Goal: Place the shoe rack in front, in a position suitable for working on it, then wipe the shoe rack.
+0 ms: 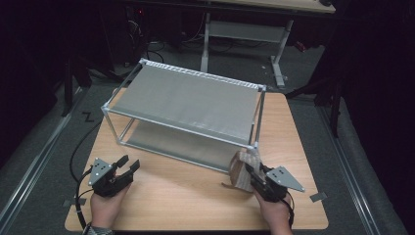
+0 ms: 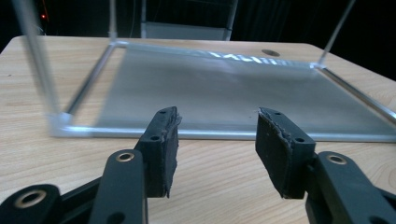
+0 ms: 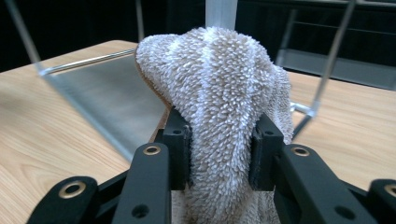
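A fluffy beige-and-white striped towel (image 3: 219,98) is pinched between the jaws of my right gripper (image 3: 219,154), which is shut on it. From above, the towel (image 1: 240,169) hangs bunched just in front of the rack's near right corner, with the right gripper (image 1: 253,175) behind it. A two-level metal rack (image 1: 186,100) with grey shelves stands on the wooden table (image 1: 186,196). My left gripper (image 1: 128,165) rests at the table's front left, open and empty; its jaws (image 2: 217,140) point at the rack's lower shelf (image 2: 233,88).
The rack's thin corner posts (image 3: 334,56) rise close to the towel. A desk frame (image 1: 244,34) and cables lie on the dark floor beyond the table. Bare wood stretches between my two hands.
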`<state>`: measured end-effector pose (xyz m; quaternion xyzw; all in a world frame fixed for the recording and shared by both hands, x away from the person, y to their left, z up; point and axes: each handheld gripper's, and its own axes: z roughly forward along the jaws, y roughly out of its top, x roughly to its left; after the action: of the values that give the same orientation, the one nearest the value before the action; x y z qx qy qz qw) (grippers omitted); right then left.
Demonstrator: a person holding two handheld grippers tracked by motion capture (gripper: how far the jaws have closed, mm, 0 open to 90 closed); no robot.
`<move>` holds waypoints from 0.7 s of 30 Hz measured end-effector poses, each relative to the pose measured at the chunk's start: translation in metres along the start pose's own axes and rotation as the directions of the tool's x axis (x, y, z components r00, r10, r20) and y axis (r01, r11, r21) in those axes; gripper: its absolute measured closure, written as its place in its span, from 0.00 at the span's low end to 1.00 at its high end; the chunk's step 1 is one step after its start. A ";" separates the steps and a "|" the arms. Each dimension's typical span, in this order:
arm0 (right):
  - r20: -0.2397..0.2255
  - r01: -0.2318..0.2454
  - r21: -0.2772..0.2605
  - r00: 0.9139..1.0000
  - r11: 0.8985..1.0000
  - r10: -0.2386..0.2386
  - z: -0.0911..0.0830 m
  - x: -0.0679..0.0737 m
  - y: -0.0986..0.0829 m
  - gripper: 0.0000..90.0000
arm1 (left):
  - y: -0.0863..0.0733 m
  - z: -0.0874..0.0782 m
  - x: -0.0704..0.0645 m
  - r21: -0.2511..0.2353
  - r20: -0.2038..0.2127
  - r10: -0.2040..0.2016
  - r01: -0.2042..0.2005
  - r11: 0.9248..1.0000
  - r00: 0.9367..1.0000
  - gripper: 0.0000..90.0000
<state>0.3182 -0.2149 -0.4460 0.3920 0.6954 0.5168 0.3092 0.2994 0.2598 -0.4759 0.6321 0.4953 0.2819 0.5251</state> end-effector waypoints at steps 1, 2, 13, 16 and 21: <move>-0.024 0.008 0.004 1.000 1.000 -0.008 0.010 0.006 0.003 0.72 | 0.000 0.000 0.000 -0.001 0.002 0.000 0.000 1.000 1.000 0.54; -0.035 0.005 0.006 0.999 1.000 -0.005 0.014 0.008 0.004 0.72 | -0.001 0.001 0.001 -0.001 0.008 -0.001 0.001 1.000 1.000 0.53; -0.091 0.017 0.023 0.996 1.000 -0.014 0.007 0.015 -0.002 0.66 | -0.001 0.001 0.002 -0.004 0.034 -0.011 0.011 1.000 0.999 0.52; -0.094 0.008 0.036 0.996 0.999 -0.005 -0.003 0.015 -0.014 0.68 | 0.002 0.004 -0.005 -0.011 0.036 0.009 -0.008 1.000 0.999 0.51; -0.074 0.014 0.034 0.997 0.999 -0.011 -0.021 0.010 -0.020 0.70 | 0.007 0.015 -0.016 -0.023 0.046 0.012 -0.011 1.000 0.999 0.51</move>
<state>0.2913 -0.2196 -0.4594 0.3737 0.7175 0.5169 0.2798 0.3097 0.2398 -0.4714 0.6353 0.4760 0.2760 0.5419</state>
